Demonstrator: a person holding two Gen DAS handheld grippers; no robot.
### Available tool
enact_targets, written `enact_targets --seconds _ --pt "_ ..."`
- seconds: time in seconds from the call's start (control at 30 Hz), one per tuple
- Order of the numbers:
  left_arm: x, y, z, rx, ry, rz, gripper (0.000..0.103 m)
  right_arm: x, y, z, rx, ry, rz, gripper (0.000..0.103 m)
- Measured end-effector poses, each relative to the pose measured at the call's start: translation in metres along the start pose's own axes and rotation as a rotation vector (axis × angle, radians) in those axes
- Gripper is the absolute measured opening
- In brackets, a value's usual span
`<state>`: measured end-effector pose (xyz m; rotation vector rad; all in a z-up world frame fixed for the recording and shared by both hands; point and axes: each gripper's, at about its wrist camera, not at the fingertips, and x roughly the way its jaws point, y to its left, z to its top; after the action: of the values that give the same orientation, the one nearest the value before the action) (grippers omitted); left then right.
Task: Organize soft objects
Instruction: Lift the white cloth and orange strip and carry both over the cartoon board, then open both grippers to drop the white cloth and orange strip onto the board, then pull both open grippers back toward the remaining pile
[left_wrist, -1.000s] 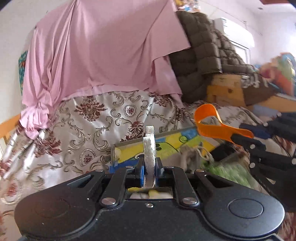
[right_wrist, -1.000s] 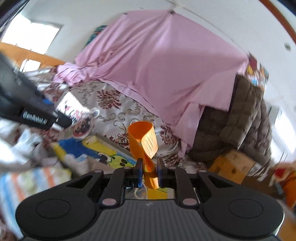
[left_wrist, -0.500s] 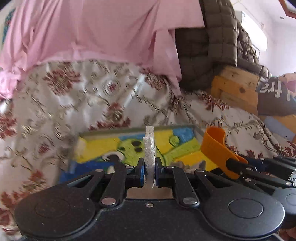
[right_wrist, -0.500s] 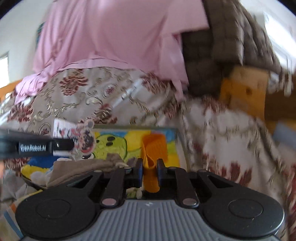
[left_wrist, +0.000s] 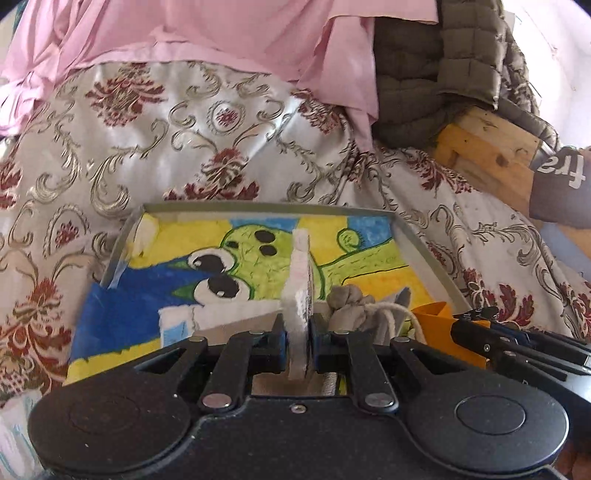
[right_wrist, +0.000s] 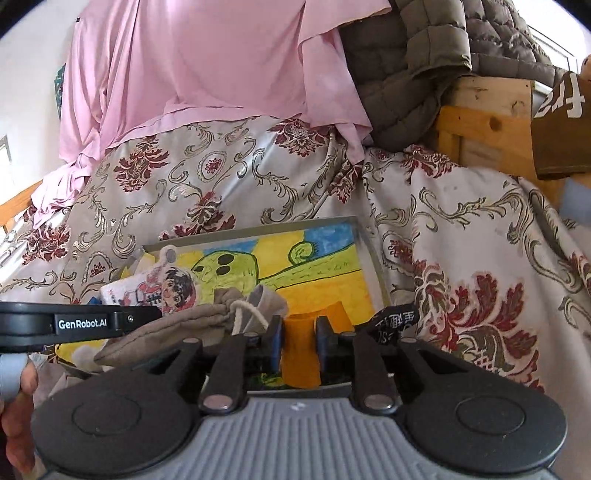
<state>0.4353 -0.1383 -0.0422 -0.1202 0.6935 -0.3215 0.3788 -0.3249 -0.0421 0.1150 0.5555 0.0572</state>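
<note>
A shallow grey tray (left_wrist: 258, 206) lined with a bright cartoon picture lies on the bed. My left gripper (left_wrist: 299, 332) holds a flat white charm (left_wrist: 301, 273) on edge over the tray's near side. Its jaws are opening, with the pads still against the charm. The charm's printed cartoon face (right_wrist: 162, 288) shows in the right wrist view, beside the left gripper's finger (right_wrist: 140, 317). My right gripper (right_wrist: 299, 328) has a soft orange piece (right_wrist: 300, 354) between its pads, and its jaws are opening too. A grey drawstring pouch (left_wrist: 351, 302) lies in the tray between the two grippers.
A floral satin bedspread (left_wrist: 221, 122) surrounds the tray. Behind it hang a pink sheet (right_wrist: 207, 74) and a brown quilted jacket (right_wrist: 406, 66). A wooden frame (right_wrist: 484, 122) and a dark garment with white letters (left_wrist: 561, 184) stand at the right. A black tag (right_wrist: 395, 321) lies by the right gripper.
Both grippers have come forward and down over the tray and rolled level, still carrying the charm and the orange piece. The tray now fills the near view.
</note>
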Motion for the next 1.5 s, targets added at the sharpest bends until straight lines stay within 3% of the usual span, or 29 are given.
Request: enact_targets --seconds 0.3,0.53,0.73,0.9,1.17,1.5 --pt "-0.008 0.006 -0.005 -0.019 0.022 0.036 0.035 -0.012 -0.002 -0.004 0.034 0.001 0.007 0.038" --pt "-0.025 0.011 -0.012 -0.031 -0.001 0.082 0.060 -0.037 -0.007 -0.005 0.065 -0.038 0.004 0.055" --pt "-0.049 0.007 -0.016 -0.018 -0.042 0.100 0.068 -0.072 -0.008 -0.001 0.089 -0.095 0.005 0.072" --pt "-0.091 -0.001 -0.022 0.018 -0.132 0.106 0.077 -0.112 -0.001 0.002 0.075 -0.167 0.006 0.085" --pt "-0.171 -0.005 -0.035 0.004 -0.250 0.095 0.093 -0.174 0.019 -0.009 0.054 -0.238 0.030 0.095" --pt "-0.262 -0.011 -0.072 -0.022 -0.364 0.081 0.102 -0.247 0.049 -0.046 0.015 -0.351 0.032 0.103"
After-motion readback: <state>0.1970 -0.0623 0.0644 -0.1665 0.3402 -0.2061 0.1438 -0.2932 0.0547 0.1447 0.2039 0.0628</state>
